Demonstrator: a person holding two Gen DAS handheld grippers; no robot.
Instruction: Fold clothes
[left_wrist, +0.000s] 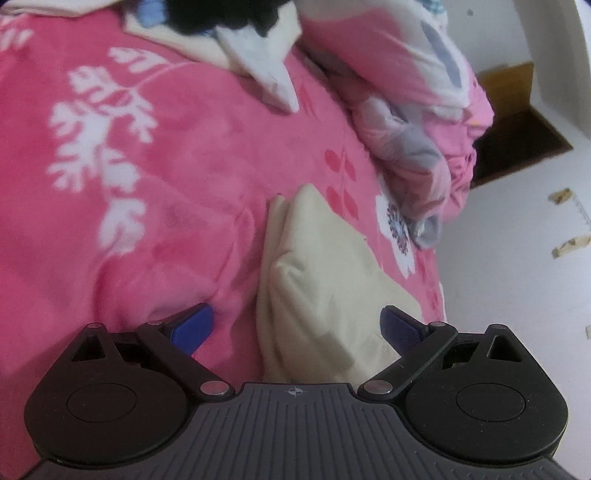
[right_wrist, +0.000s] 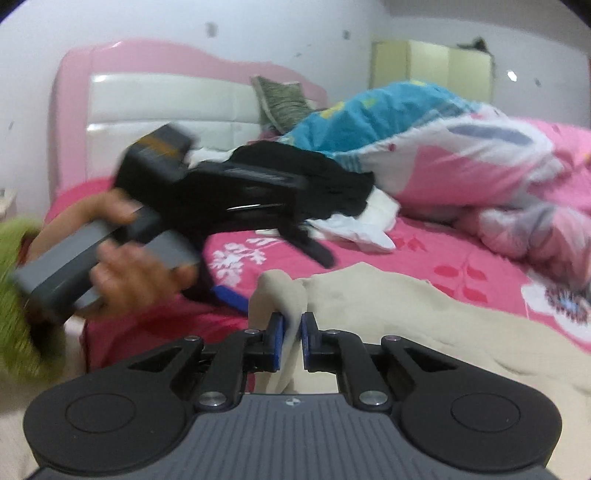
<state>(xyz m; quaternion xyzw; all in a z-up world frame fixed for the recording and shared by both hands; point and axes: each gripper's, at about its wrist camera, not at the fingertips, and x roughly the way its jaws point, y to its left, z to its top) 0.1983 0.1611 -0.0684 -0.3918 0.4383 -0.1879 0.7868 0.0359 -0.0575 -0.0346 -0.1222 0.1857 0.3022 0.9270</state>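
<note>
The left wrist camera looks down from close above the pink bed cover (left_wrist: 147, 206), past its own fingers. The right wrist camera sits low and looks across the bed to the headboard (right_wrist: 162, 99). Both views see the cream cloth (left_wrist: 325, 280) and the pile of bedding (right_wrist: 461, 155).

— Soft, even indoor light, no hard shadows; only faint shade under the folds of the cream garment (left_wrist: 325, 273).

— Glare anywhere?

— Small glints on the white headboard panel (right_wrist: 166, 99), nothing blown out. Heavy motion blur on the person's hand (right_wrist: 136, 266) and the green sleeve (right_wrist: 22, 295) in the right wrist view.

— And the left wrist view?

— Smeared throughout, worst on the white leaf print of the pink bedspread (left_wrist: 96, 147). Strong fisheye bending and dark corners at the edges of both.
</note>
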